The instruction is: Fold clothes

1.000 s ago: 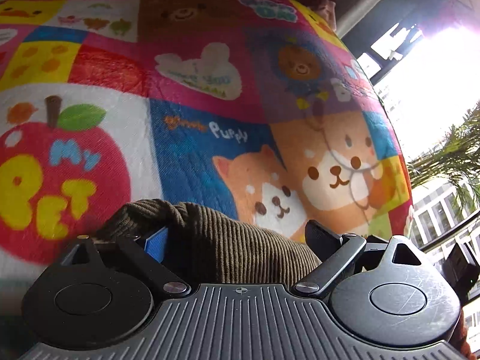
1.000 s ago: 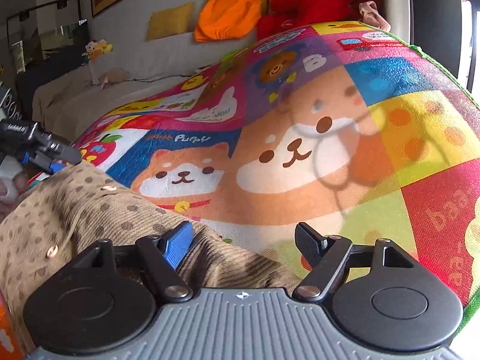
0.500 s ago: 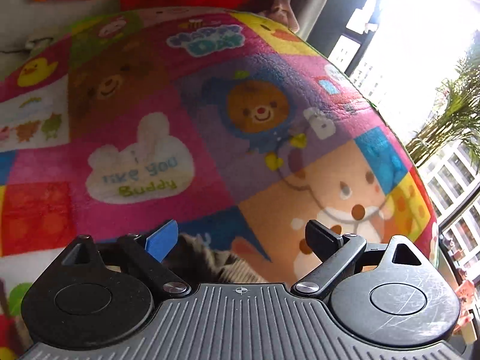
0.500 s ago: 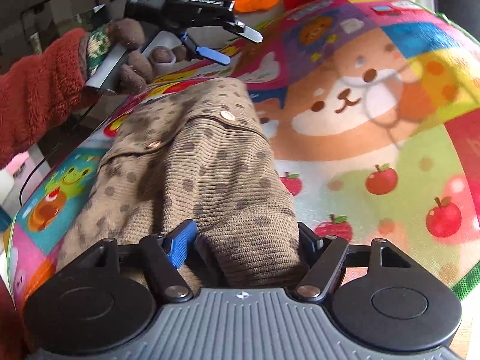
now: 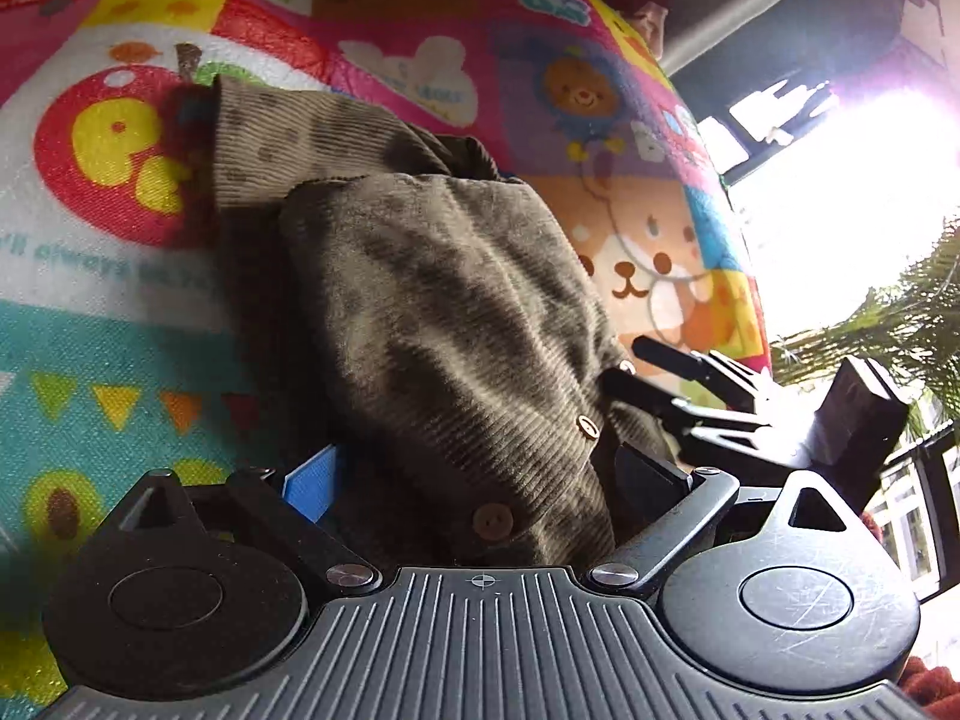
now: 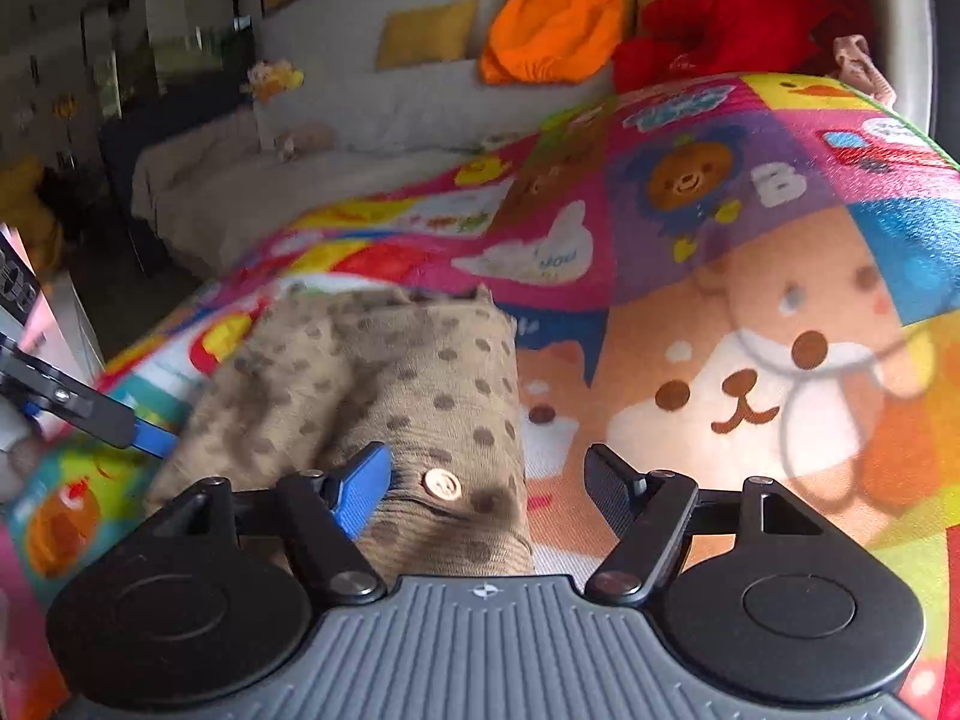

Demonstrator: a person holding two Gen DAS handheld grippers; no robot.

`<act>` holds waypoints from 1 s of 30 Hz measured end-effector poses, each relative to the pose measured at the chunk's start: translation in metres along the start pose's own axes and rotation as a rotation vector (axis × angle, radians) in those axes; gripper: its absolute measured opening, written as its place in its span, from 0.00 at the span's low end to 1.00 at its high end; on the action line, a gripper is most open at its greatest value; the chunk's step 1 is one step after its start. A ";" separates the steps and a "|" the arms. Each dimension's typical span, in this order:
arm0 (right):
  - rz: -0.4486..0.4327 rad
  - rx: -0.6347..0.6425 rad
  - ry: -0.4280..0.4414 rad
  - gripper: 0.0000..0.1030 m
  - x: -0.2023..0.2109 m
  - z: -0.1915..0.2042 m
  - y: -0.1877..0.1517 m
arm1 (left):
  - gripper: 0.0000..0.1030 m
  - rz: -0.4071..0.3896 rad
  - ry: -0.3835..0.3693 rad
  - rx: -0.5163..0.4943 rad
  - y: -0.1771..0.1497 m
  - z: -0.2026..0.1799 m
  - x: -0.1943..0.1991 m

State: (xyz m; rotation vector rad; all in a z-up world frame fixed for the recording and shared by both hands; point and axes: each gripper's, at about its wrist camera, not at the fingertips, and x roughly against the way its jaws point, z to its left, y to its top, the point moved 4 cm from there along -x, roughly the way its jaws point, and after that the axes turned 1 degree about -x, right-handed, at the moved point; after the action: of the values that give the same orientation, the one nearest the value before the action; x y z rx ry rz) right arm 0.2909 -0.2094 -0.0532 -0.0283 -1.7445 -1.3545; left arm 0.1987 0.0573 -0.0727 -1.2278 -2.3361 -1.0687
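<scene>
left gripper (image 5: 480,474): seen from its own camera, low over the near end of the garment; its fingers stand wide apart with brown cloth bunched between them, and nothing looks pinched. in the right wrist view it (image 6: 90,414) shows at the far left edge, its blue-tipped finger just beside the garment's left side.
garment (image 5: 432,312): a brown corduroy piece with darker dots, lying in a folded heap on the play mat, roughly in the middle of the left view and to the left of centre in the right view (image 6: 384,384).
buttons: two round ones on its near edge in the left view, one (image 5: 492,521) close to the gripper body, another (image 5: 587,425) a little farther right; one shiny button (image 6: 442,485) shows in the right view.
play mat (image 5: 90,312): bright cartoon patchwork under the garment, with a red apple panel at the left, teal panel near, bears and a puppy face to the right.
right gripper (image 6: 489,480): fingers spread apart; the blue left finger lies on the garment's near right corner, the black right finger is over bare mat beside the cloth. in the left view it (image 5: 690,384) lies at the garment's right edge, touching or just beside it.
background: a pale sofa (image 6: 336,138) beyond the mat, with a yellow cushion, an orange bundle (image 6: 552,18) and a red one on it.
</scene>
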 end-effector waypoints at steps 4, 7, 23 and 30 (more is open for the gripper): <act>0.017 -0.048 -0.027 0.76 0.016 -0.012 -0.020 | 0.95 -0.017 0.035 -0.051 0.013 -0.003 -0.016; 0.013 -0.111 -0.039 0.76 0.038 -0.025 -0.037 | 0.84 -0.023 0.060 -0.134 0.030 -0.003 -0.034; 0.010 -0.114 0.022 0.65 0.082 0.044 -0.102 | 0.75 -0.038 0.251 -0.261 0.099 0.012 -0.059; -0.097 -0.074 -0.031 0.69 0.115 0.021 -0.071 | 0.85 -0.132 0.177 -0.364 0.069 -0.009 0.018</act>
State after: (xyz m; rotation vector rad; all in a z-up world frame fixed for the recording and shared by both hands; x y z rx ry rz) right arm 0.1734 -0.2761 -0.0327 -0.0055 -1.7404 -1.4959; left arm 0.2424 0.0864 -0.0240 -1.0499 -2.1748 -1.6320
